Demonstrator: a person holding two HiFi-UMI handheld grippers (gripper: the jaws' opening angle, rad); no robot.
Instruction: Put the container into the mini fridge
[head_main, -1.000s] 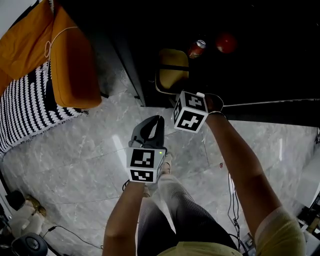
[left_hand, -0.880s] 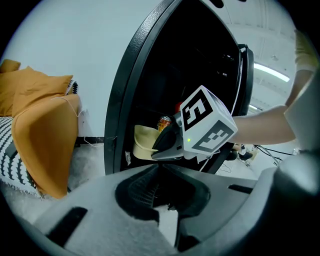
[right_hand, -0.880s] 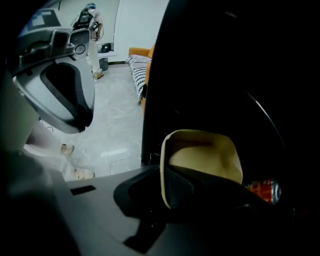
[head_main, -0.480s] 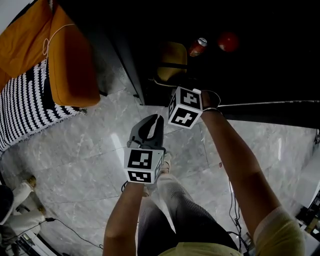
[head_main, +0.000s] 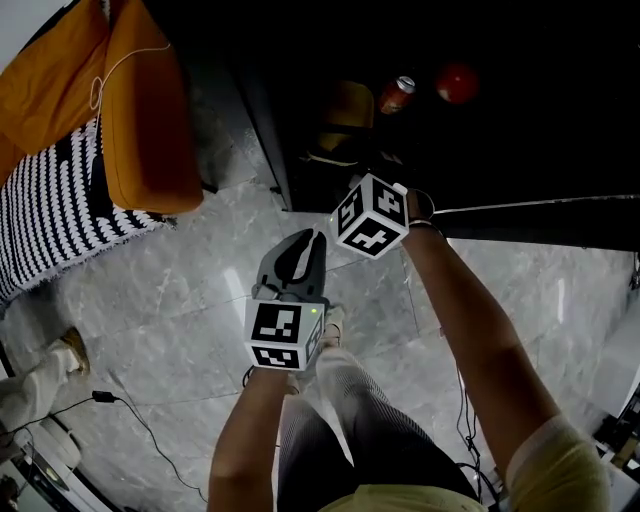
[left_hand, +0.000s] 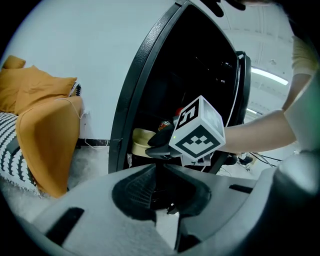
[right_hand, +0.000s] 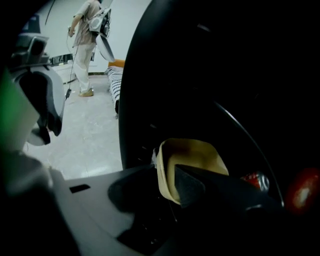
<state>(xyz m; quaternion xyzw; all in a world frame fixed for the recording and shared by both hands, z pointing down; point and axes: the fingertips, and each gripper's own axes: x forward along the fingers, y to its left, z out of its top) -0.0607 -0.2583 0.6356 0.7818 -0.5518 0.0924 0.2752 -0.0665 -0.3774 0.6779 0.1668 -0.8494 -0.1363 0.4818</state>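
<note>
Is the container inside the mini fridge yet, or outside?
Inside: the container is past the mini fridge opening, beside the can. The right gripper grips its rim; whether it rests on a shelf, cannot tell.

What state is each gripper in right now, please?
Left gripper: jaws closed, nothing between them.
Right gripper: jaws closed on the wall of the yellow container.

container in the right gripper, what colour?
Pale yellow. The squarish container shows best in the right gripper view.
</note>
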